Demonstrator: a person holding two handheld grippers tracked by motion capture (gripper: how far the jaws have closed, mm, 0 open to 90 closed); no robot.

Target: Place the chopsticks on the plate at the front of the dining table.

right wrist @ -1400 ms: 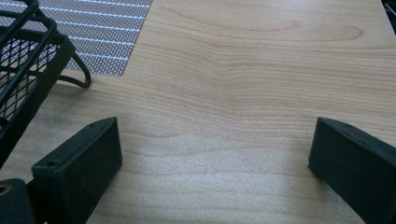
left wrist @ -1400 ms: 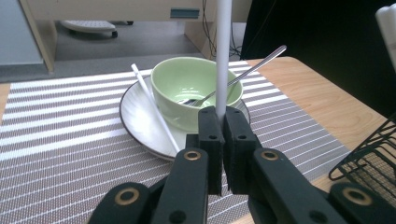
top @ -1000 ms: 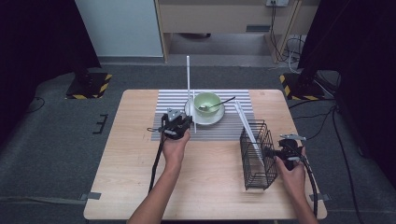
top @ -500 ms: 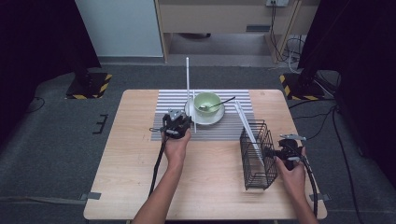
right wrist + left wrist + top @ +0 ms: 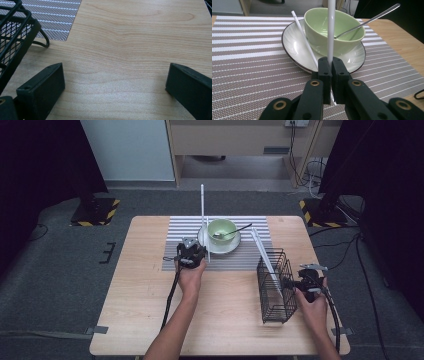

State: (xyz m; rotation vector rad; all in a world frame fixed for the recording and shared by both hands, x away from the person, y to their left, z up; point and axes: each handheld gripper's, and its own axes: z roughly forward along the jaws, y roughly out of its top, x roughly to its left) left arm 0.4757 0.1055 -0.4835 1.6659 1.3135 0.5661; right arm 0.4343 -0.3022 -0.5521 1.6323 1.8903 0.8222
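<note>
On the light wooden counter (image 5: 150, 320), nothing is seen to have shifted since a second ago. The brown-and-white striped placemat (image 5: 182, 232) lies at its far middle, and the black wire basket (image 5: 275, 290) stands near the right edge, a white chopstick (image 5: 265, 260) leaning in it. The white round plate (image 5: 294, 45) carries the pale green ceramic bowl (image 5: 322, 25), with a metal spoon (image 5: 372, 18) inside. A second white chopstick (image 5: 330, 30), upright before the bowl, is clamped by the left gripper (image 5: 330, 66); a third (image 5: 304, 40) rests on the plate. The right gripper (image 5: 115, 82) is held beside the basket, jaws wide apart over bare wood.
</note>
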